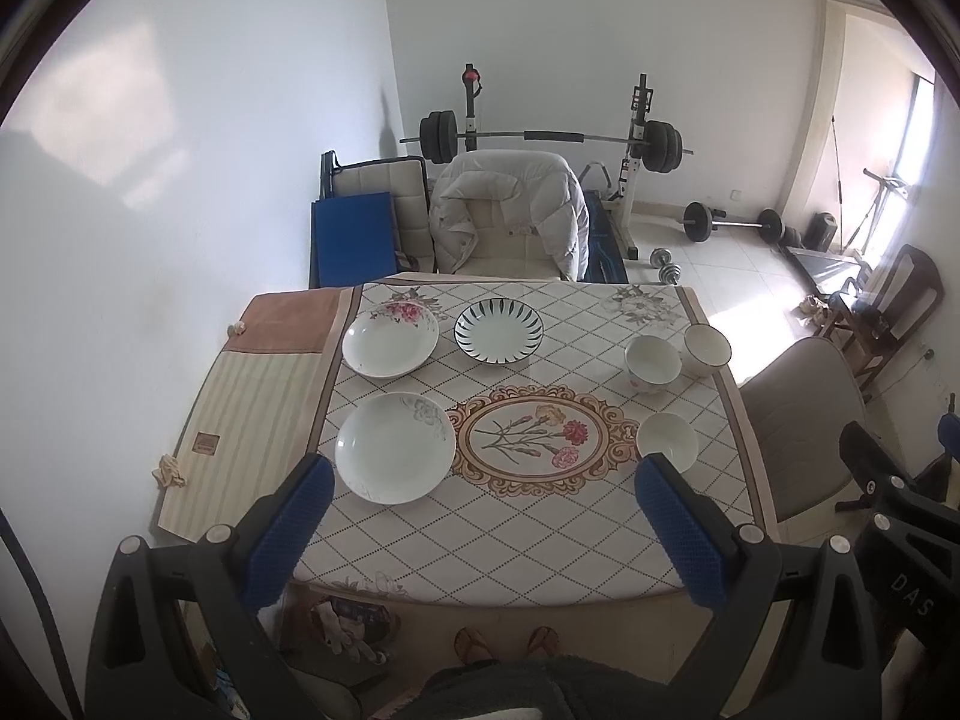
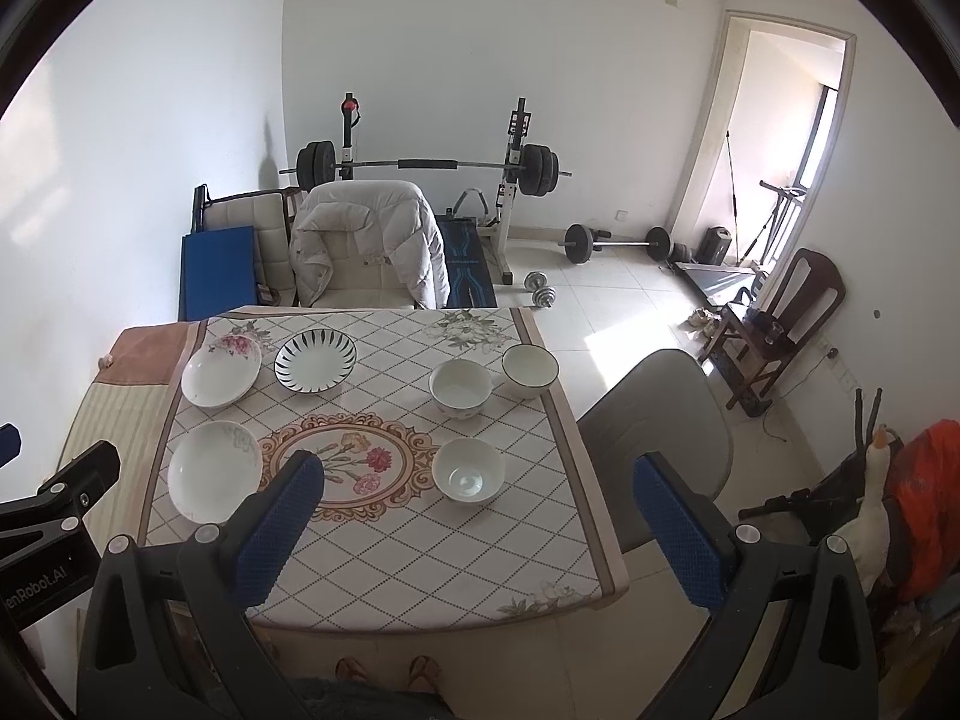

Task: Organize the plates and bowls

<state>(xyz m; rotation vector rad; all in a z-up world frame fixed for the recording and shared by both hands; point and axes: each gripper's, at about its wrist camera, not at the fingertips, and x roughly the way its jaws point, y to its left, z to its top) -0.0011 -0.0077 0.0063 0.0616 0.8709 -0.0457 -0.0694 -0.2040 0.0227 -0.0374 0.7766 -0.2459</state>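
Table [image 1: 522, 534] held three plates [image 1: 393, 447] and three bowls [image 2: 468, 470] unstacked — nothing sorted; both grippers' jaws spread, empty.

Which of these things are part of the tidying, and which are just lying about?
Part of the job: three plates, one striped, one with pink flowers, one near; three bowls.

Lying about: jacket, barbell, dumbbell.

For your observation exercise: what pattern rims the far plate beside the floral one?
Dark radiating stripes on the white striped plate; clearest in the right wrist view.
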